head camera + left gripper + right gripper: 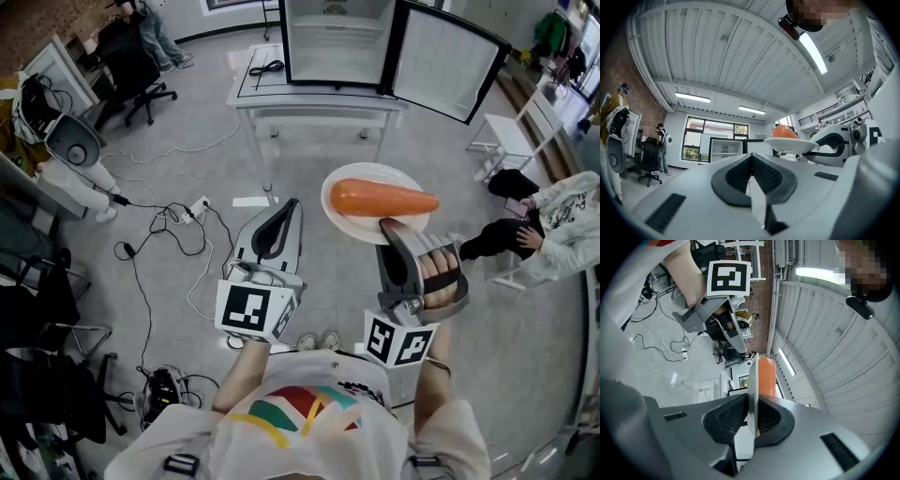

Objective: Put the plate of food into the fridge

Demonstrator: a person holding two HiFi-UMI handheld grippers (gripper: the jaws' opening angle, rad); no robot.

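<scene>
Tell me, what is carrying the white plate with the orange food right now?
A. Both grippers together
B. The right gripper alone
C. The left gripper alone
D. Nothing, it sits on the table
B: the right gripper has its fingers closed on the rim of the plate, which bears the orange food in mid-air. The left gripper is beside it, shut and empty.

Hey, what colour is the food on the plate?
Orange; the food lies on a white plate, clearest in the head view.
</scene>
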